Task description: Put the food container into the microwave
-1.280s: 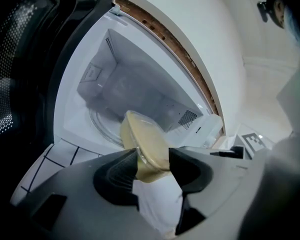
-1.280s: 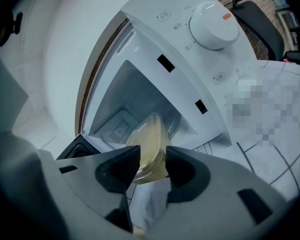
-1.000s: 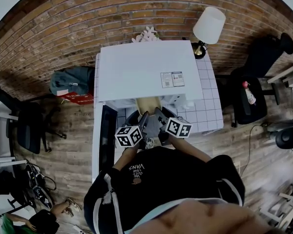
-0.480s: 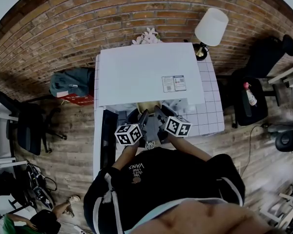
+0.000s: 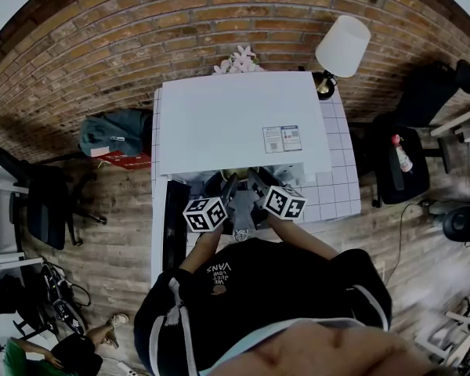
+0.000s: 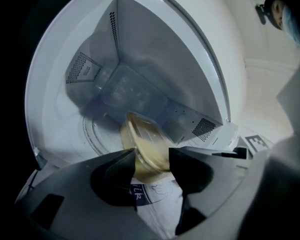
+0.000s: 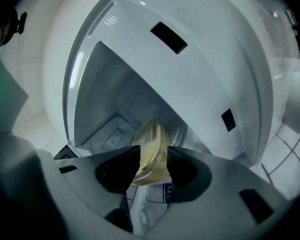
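Note:
A clear food container (image 6: 147, 146) with pale yellow food hangs in the open mouth of the white microwave (image 5: 235, 120), above its glass turntable (image 6: 97, 134). My left gripper (image 6: 152, 159) is shut on one side of the container. My right gripper (image 7: 153, 159) is shut on the other side of the container (image 7: 152, 151). In the head view both grippers (image 5: 229, 186) (image 5: 254, 182) reach under the microwave's top edge, which hides the container. A printed paper lies below the jaws.
The microwave door (image 5: 174, 222) stands open to the left. The microwave rests on a white tiled table (image 5: 333, 186) with a lamp (image 5: 341, 45) at its back right. A dark chair (image 5: 43, 206) stands left; a side table with a bottle (image 5: 399, 151) stands right.
Both grippers have carried the container forward into the microwave. In the head view its yellow surface has slipped out of sight under the microwave's top.

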`<state>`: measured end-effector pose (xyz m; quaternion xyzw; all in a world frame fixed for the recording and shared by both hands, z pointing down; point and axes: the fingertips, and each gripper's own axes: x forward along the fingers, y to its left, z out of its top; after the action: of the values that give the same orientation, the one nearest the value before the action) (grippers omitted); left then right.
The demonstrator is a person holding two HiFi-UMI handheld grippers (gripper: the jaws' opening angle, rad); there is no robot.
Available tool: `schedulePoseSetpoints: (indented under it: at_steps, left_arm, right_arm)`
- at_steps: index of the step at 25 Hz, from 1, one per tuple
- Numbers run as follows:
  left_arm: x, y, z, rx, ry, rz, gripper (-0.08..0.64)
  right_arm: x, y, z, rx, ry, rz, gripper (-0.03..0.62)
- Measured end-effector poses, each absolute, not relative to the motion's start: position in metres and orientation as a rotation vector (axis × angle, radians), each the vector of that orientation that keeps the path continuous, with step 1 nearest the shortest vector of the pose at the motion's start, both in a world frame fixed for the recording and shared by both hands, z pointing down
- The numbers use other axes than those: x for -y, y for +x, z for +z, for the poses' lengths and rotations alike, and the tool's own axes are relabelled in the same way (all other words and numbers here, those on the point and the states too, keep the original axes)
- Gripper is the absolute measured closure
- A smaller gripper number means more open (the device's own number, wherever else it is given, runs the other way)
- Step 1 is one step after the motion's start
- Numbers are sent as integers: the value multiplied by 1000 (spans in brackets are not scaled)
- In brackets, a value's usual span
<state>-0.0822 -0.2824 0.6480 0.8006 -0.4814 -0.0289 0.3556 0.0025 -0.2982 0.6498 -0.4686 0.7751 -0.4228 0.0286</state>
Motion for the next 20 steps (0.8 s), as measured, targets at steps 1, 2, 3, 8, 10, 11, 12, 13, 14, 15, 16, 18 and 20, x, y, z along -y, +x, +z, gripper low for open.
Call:
schedulePoseSetpoints:
  at_steps: [1,2,3,8,10,11,12,13,14,15,16,18,20]
  left_arm:
    - [283,-83,648,1244,2069,-76,356]
    - [284,-83,648,1243,2068,-78,357]
    - [285,-84,648,1242,2068,-82,356]
    - [289,-85,647,1237,2062,-123,356]
    - [290,-85,646,1233,2055,-153,350]
    - [290,-86,646,1232,2054,-164,347]
    - [291,-86,645,1234,2055,-172,340]
    - [291,-87,644,1238,2056,-180,333]
    - [292,-88,643,1243,2054,-188,322]
    - [293,-90,643,1249,2048,-198,314]
    - [293,-91,642,1255,2041,-205,306]
    - [293,-92,643,1264,2029,-207,291]
    - [292,-93,644,1268,2023,-196,288]
  right_arm:
    - [299,2,650,-2388,-1448,-1305,442]
    - [300,2,650,-2385,-1449,-1305,442]
    - [300,1,650,-2382,-1448,-1305,442]
    - [304,1,649,-2376,-1448,-1297,442]
    - [304,2,650,-2364,-1464,-1297,433]
    - [305,3,650,-2356,-1473,-1298,418]
    - [305,4,651,-2349,-1478,-1298,406]
    - [305,4,651,-2342,-1480,-1298,403]
    - [305,5,650,-2338,-1480,-1298,400]
    - [305,6,649,-2334,-1479,-1296,399]
    - [305,6,648,-2331,-1478,-1293,396]
    - [304,8,644,-2324,-1475,-1285,394]
    - [303,10,643,-2321,-1475,-1283,391]
